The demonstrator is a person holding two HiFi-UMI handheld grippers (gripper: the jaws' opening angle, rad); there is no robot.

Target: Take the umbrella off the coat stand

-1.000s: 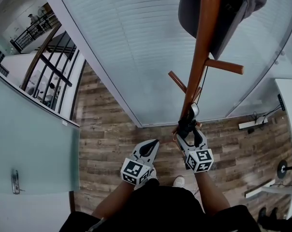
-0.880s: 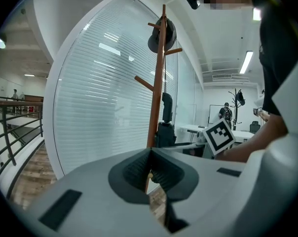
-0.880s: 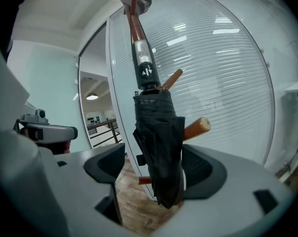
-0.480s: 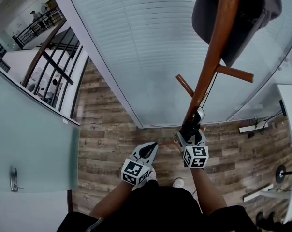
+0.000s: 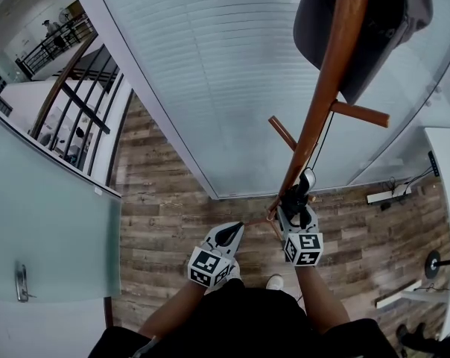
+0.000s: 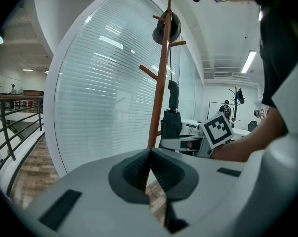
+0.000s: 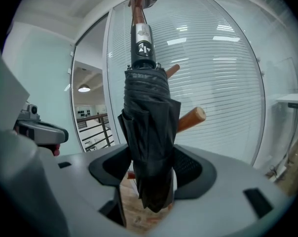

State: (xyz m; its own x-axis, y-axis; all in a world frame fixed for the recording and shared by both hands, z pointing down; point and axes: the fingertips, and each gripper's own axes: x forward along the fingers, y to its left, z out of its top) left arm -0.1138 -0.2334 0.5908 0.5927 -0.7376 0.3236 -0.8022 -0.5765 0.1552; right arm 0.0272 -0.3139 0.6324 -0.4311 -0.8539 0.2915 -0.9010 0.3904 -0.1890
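Observation:
A folded black umbrella (image 5: 298, 198) hangs upright against the brown wooden coat stand (image 5: 314, 118), its grey handle end on top. My right gripper (image 5: 296, 211) is at the umbrella's lower part. In the right gripper view the umbrella (image 7: 149, 132) fills the gap between the jaws of the right gripper (image 7: 151, 169). The jaws are closing and both pads touch the fabric. My left gripper (image 5: 226, 233) hangs lower left of the stand, shut and empty. In the left gripper view its jaws (image 6: 150, 157) meet, with the umbrella (image 6: 172, 120) ahead to the right.
A dark hat (image 5: 374, 28) hangs at the stand's top, and bare pegs (image 5: 359, 113) stick out below it. A curved glass wall with blinds (image 5: 210, 66) stands behind. The wooden floor (image 5: 158, 222) has a power strip (image 5: 385, 194) at right. A stair railing (image 5: 83, 103) is at left.
The right gripper's jaws have drawn in around the umbrella. The left gripper has sunk a little.

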